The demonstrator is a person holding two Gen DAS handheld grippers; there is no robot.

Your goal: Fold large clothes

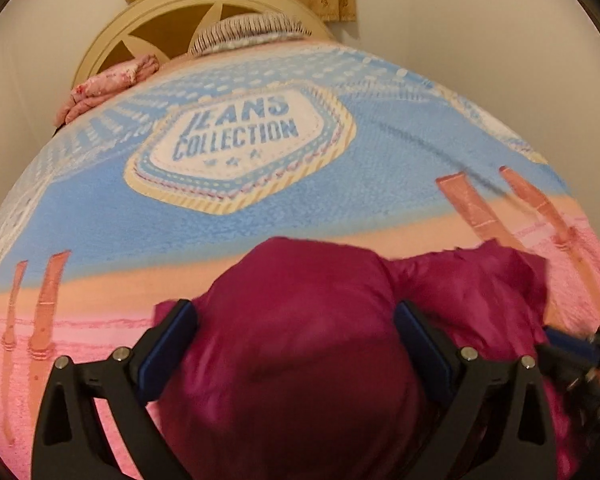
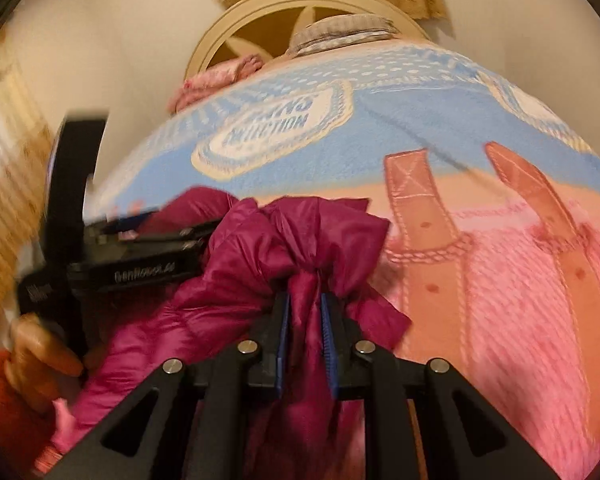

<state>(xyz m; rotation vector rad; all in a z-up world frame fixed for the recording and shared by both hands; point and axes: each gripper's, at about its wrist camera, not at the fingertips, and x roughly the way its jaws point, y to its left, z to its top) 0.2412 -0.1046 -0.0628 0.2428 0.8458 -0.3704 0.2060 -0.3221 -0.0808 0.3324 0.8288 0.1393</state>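
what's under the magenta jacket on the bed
The magenta jacket lies on the printed blanket, over its pink band. The blanket directly beneath it is covered, so anything else there can't be seen.

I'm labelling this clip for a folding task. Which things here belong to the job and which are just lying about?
Job:
magenta jacket
left gripper
right gripper

Lying about:
printed blanket
pink folded cloth
striped pillow
headboard
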